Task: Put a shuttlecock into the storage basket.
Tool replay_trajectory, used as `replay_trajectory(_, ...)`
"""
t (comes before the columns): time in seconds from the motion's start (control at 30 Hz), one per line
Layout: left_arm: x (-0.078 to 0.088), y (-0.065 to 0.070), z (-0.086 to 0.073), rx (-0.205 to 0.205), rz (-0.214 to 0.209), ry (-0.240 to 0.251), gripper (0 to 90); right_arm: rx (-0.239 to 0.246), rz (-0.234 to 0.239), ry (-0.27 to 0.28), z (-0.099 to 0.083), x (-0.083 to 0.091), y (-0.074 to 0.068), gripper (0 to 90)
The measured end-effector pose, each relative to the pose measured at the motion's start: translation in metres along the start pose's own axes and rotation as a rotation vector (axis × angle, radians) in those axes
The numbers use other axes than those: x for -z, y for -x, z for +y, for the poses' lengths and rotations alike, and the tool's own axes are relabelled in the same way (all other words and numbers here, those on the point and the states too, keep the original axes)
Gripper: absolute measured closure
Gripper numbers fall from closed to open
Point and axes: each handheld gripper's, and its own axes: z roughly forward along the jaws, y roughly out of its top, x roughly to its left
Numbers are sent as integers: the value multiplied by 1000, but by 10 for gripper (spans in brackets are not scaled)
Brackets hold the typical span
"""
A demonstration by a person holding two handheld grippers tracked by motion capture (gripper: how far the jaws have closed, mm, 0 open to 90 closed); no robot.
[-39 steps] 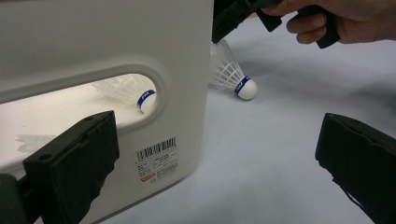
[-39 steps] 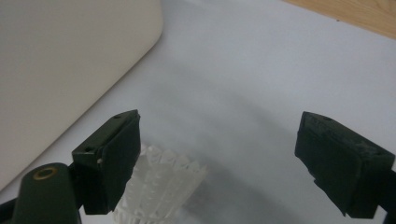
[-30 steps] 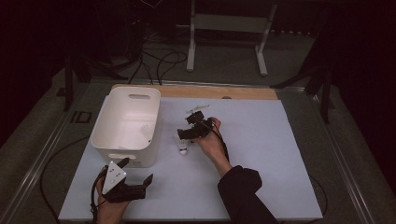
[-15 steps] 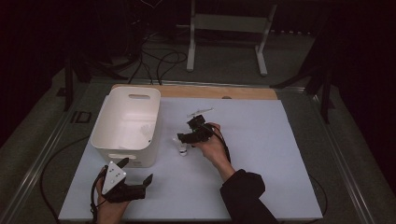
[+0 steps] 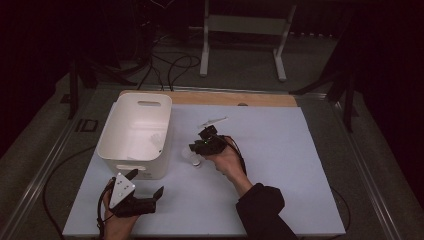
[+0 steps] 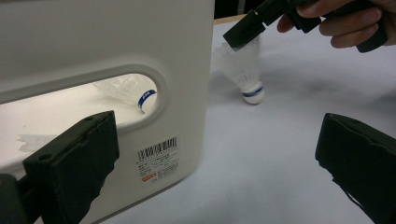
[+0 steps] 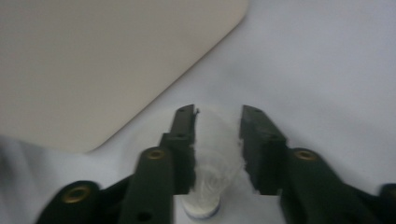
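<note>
Shuttlecock (image 7: 208, 186) stands cork-down on the white desk (image 5: 280, 150) just beside the tub (image 5: 135, 137), and your right gripper (image 5: 196, 149) now straddles its feather skirt. A second ago that gripper sat higher on the sheet with its jaws wide; since then it has come down over the shuttlecock and the jaws have just been closing around the feathers. In the right gripper view the pads stand right against the skirt on both sides, so you are grasping it, though the blur makes the exact contact hard to read.

Nearest you, your left gripper (image 5: 145, 192) lies at the desk's front edge with its jaws spread wide and nothing between them, as it did a second ago. Its view is half blocked by the tub wall, whose handle slot shows a second shuttlecock (image 6: 126, 91) inside, mostly hidden. Farther off, a pale thin object (image 5: 212, 121) lies on the desk, too small to make out.
</note>
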Motion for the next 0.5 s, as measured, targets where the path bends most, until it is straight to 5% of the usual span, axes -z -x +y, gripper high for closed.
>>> replay_trajectory(0.5, 0, 0, 0, 0, -1, -1, 1, 36, 28, -54, -5, -4, -3, 782)
